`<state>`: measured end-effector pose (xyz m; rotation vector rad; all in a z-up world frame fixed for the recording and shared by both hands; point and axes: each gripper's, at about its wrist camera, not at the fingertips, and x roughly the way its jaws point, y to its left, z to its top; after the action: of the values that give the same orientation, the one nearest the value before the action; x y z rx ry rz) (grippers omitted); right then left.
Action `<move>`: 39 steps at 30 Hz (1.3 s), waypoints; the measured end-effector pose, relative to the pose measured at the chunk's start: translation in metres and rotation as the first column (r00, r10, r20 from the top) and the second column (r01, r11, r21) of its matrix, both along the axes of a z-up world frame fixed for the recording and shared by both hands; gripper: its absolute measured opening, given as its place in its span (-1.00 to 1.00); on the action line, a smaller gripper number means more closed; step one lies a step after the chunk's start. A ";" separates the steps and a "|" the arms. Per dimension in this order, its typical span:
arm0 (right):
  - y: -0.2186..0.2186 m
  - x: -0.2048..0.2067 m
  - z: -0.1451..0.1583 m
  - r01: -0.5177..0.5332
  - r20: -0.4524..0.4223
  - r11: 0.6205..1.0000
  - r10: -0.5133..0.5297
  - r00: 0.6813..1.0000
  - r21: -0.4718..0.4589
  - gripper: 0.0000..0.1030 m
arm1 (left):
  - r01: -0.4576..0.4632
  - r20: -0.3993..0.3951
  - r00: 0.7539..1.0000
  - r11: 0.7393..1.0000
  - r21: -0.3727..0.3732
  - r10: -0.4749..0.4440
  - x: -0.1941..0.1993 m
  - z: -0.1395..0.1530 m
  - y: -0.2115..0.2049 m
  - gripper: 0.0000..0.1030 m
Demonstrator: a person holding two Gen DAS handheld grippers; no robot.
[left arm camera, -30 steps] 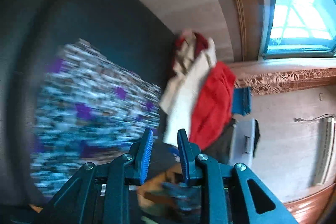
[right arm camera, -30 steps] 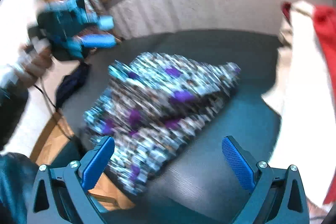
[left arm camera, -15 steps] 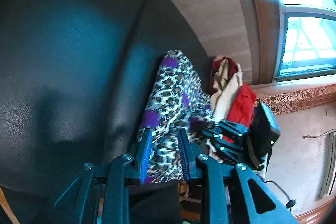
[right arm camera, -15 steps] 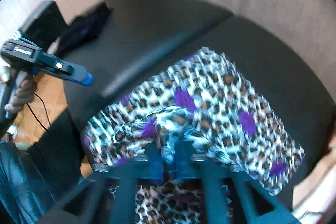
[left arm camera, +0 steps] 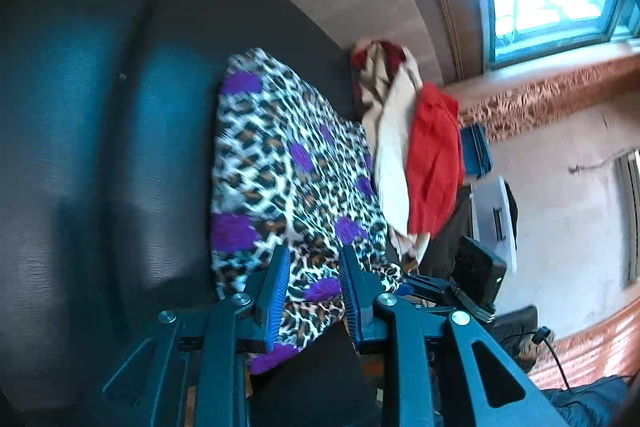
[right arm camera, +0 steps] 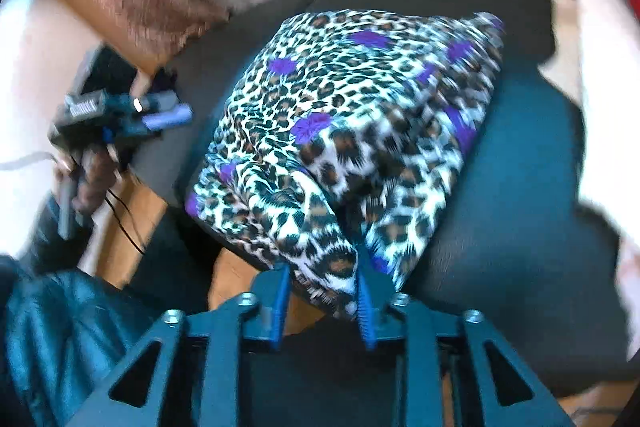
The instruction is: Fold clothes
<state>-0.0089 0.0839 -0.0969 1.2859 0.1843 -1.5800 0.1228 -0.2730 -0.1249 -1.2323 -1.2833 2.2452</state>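
Dark sofa (left arm camera: 100, 155) bears leopard-print cloth (left arm camera: 280, 163) (purple-spotted)

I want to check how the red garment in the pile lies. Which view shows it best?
The left wrist view: the red garment hangs in full beside a cream garment on the dark sofa. The right wrist view catches only a red sliver at its upper right edge.

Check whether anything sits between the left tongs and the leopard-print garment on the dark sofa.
Nothing visible does. The left tongs hang just over the near edge of the leopard-print garment, no other cloth in between. The red and cream clothes lie off beyond it.
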 end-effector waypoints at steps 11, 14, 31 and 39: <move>-0.007 -0.016 0.024 0.077 0.038 0.987 -0.072 0.997 -0.139 0.18 | 0.141 0.001 0.990 0.974 -0.176 -0.143 -0.002 0.001 0.063 -0.54; -0.024 -0.027 -0.005 0.111 0.129 0.990 -0.099 0.987 -0.090 -0.04 | 0.235 -0.004 0.969 0.926 -0.295 -0.247 0.007 0.003 0.086 -0.54; 0.044 -0.039 -0.014 0.348 0.152 0.925 -0.327 0.933 -0.149 -0.80 | 0.525 0.163 0.846 0.741 -0.418 -0.508 0.047 -0.029 0.124 -0.94; -0.029 -0.074 0.009 0.279 0.018 0.942 -0.281 0.960 -0.187 0.34 | 0.367 -0.023 0.922 0.891 -0.267 -0.387 0.056 0.002 0.086 -0.73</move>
<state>-0.0831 0.0549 -0.0876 1.1951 -0.1473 -1.7974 0.1792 -0.1869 -0.1227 -1.3327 -0.6616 2.1854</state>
